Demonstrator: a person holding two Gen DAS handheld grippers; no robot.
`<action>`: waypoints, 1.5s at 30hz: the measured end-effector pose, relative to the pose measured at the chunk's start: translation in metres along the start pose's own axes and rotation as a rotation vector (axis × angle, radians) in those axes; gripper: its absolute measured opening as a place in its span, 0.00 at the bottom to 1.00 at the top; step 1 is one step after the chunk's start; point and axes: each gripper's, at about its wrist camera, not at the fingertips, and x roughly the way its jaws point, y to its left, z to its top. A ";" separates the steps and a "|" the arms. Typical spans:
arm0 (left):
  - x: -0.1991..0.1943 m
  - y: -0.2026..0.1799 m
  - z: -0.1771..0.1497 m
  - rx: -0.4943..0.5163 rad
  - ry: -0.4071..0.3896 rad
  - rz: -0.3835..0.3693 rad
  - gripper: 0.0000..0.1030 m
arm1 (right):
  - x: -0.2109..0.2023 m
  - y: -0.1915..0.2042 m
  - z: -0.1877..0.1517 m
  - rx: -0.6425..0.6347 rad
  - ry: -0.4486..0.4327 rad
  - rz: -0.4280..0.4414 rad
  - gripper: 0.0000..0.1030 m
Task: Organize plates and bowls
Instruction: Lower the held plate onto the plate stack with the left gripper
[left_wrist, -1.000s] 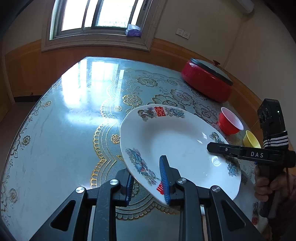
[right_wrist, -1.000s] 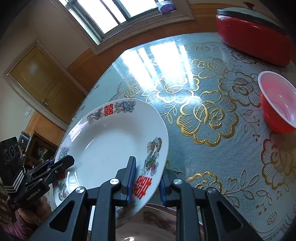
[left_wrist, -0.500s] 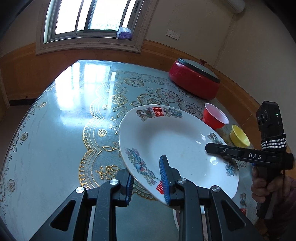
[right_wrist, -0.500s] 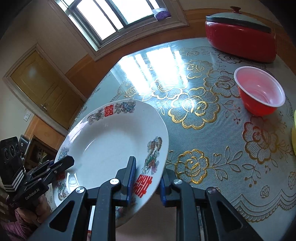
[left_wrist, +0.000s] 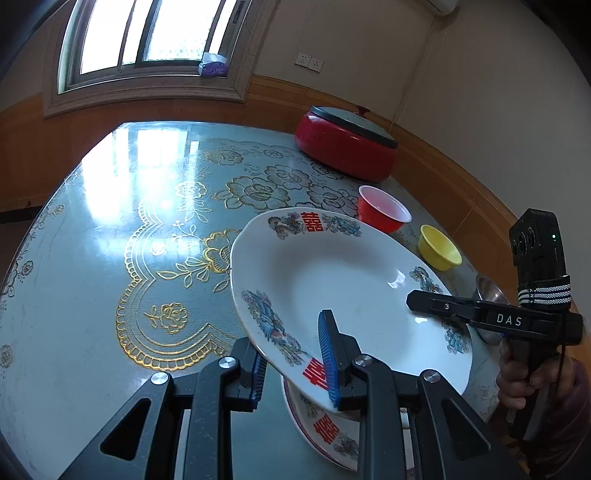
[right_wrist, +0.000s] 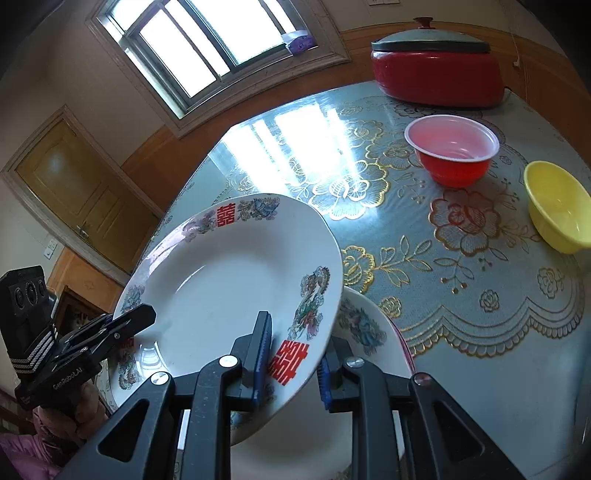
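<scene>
- The large white ceramic plate with red characters and bird motifs on its rim (left_wrist: 343, 280) is held off the table, tilted, gripped from two sides at once.
- The left gripper (left_wrist: 291, 363) has its fingers clamped on the near rim of that plate, one blue pad on top and one beneath.
- The right gripper (right_wrist: 293, 363) is likewise clamped on the plate's opposite edge, by the red character; in the left wrist view it reaches in from the right.
- Directly under the raised plate a second plate of the same pattern (right_wrist: 364, 325) lies on the glass-topped table with its gold-flowered lace cloth (left_wrist: 155, 236), at the near edge. Stacking looks like the step in hand, with the upper plate close above the lower one but not yet set down.
- Left to do, by my reading: lower and release this plate, then deal with the bowls. The red plastic bowl (right_wrist: 452, 149) and the small yellow bowl (right_wrist: 557, 206) stand apart on the far right of the table, unstacked; a metal bowl (left_wrist: 487, 291) peeks out behind the right gripper.
- The red lidded cooker (left_wrist: 347, 146) sits at the far edge.
- Against the earlier frames, both hands have carried the plate towards the near edge: the lower plate, then barely visible, now shows plainly beneath, and the yellow bowl has come fully into the right wrist view. The grip on both sides is unchanged.
</scene>
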 end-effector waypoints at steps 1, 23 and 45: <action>0.000 -0.002 -0.002 0.004 0.005 -0.007 0.26 | -0.003 -0.001 -0.004 0.007 -0.002 -0.003 0.21; 0.020 -0.032 -0.033 0.044 0.107 -0.099 0.27 | -0.029 -0.018 -0.059 0.062 -0.004 -0.078 0.22; 0.023 -0.022 -0.041 0.019 0.177 -0.136 0.30 | -0.030 -0.008 -0.067 -0.009 0.027 -0.105 0.27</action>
